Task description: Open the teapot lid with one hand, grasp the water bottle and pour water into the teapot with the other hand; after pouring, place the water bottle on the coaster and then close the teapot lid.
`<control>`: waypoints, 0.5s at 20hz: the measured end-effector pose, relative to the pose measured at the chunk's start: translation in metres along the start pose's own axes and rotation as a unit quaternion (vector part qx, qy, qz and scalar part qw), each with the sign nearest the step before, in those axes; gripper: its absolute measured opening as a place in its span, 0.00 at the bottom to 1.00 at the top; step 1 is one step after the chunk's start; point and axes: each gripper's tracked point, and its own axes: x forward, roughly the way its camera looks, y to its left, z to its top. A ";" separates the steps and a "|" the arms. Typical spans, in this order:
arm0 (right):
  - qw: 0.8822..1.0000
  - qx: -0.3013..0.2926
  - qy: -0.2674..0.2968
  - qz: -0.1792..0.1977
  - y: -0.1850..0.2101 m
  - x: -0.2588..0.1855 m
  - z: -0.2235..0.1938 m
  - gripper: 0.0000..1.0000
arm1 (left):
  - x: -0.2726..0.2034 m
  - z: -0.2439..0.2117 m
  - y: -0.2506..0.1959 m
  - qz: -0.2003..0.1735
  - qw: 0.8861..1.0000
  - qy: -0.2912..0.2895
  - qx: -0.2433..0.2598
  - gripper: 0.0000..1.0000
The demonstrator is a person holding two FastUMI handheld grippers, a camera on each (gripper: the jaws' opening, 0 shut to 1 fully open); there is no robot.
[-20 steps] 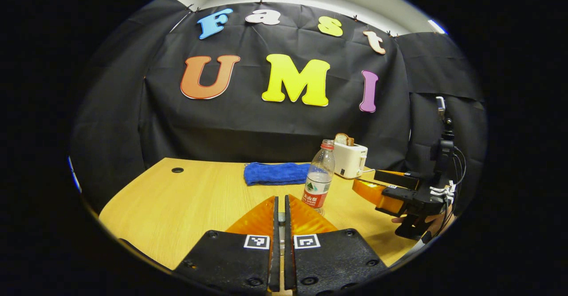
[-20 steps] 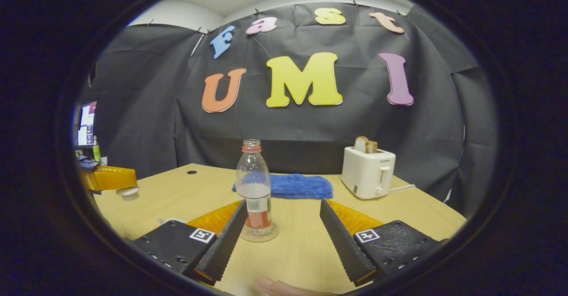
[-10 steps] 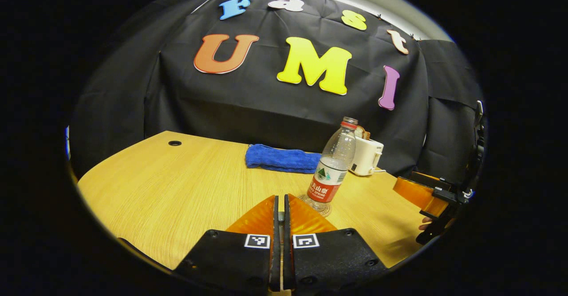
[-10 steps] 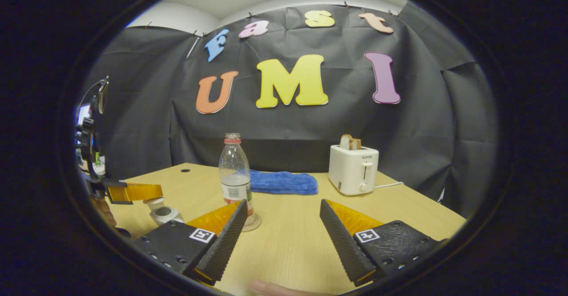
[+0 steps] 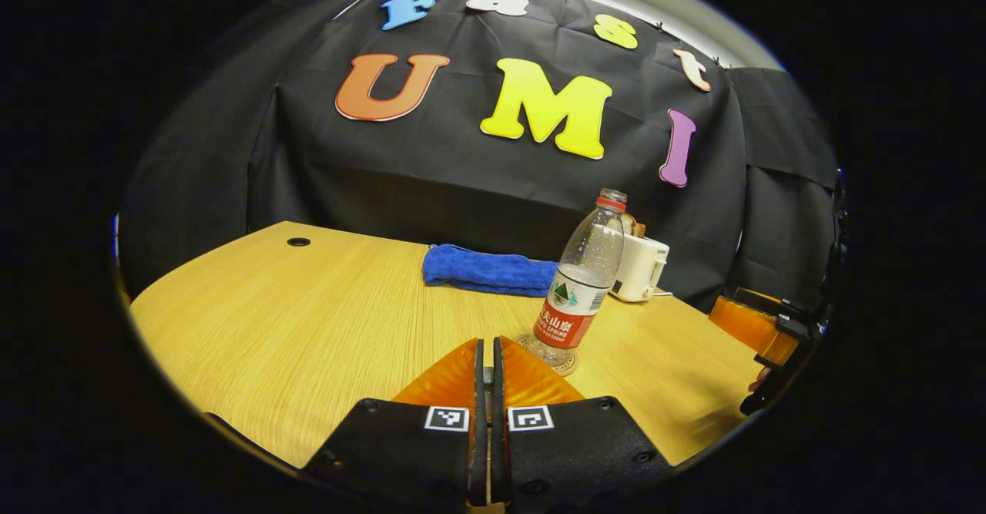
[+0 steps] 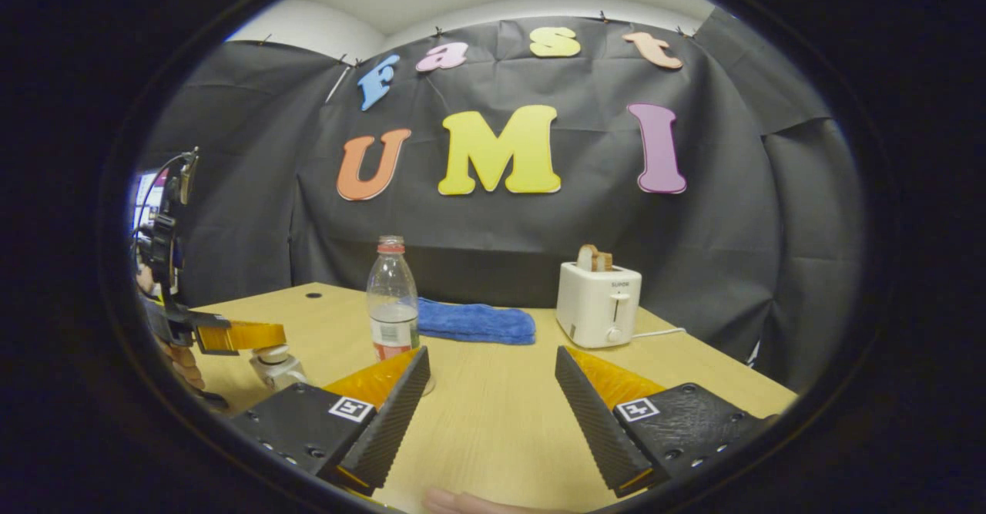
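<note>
A clear water bottle (image 5: pixel 583 287) with a red label stands uncapped on a round coaster (image 5: pixel 566 365). My left gripper (image 5: pixel 485 354) is shut, a thin pale piece showing between its fingers. In the right gripper view the left gripper (image 6: pixel 240 336) hangs at the far left over a small white teapot (image 6: pixel 279 376), with the teapot lid (image 6: pixel 271 355) right under its tips, on or just above the pot. My right gripper (image 6: pixel 491 360) is open with nothing in it, and the bottle (image 6: pixel 393 298) stands beyond its left finger. In the left gripper view the right gripper (image 5: pixel 759 327) is at the far right.
A folded blue towel (image 5: pixel 489 270) lies behind the bottle on the wooden table (image 5: pixel 308 321). A white toaster (image 6: pixel 598 304) holding bread stands at the back right, its cord trailing right. A cable hole (image 5: pixel 298 242) is at the table's far left.
My left gripper has carried the lid down onto or just over the teapot. My right gripper has drawn back from the bottle, which stands on the coaster.
</note>
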 end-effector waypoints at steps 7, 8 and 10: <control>1.000 -0.015 -0.012 0.004 0.006 -0.004 0.006 0.97 | -0.004 -0.011 0.006 0.021 1.000 0.016 -0.001 0.05; 1.000 -0.015 -0.011 0.004 0.006 -0.005 0.006 0.98 | -0.002 -0.013 0.005 0.025 0.999 0.016 0.011 0.05; 1.000 -0.015 -0.011 0.004 0.006 -0.005 0.006 0.97 | -0.003 -0.014 0.006 0.043 0.999 0.012 0.030 0.05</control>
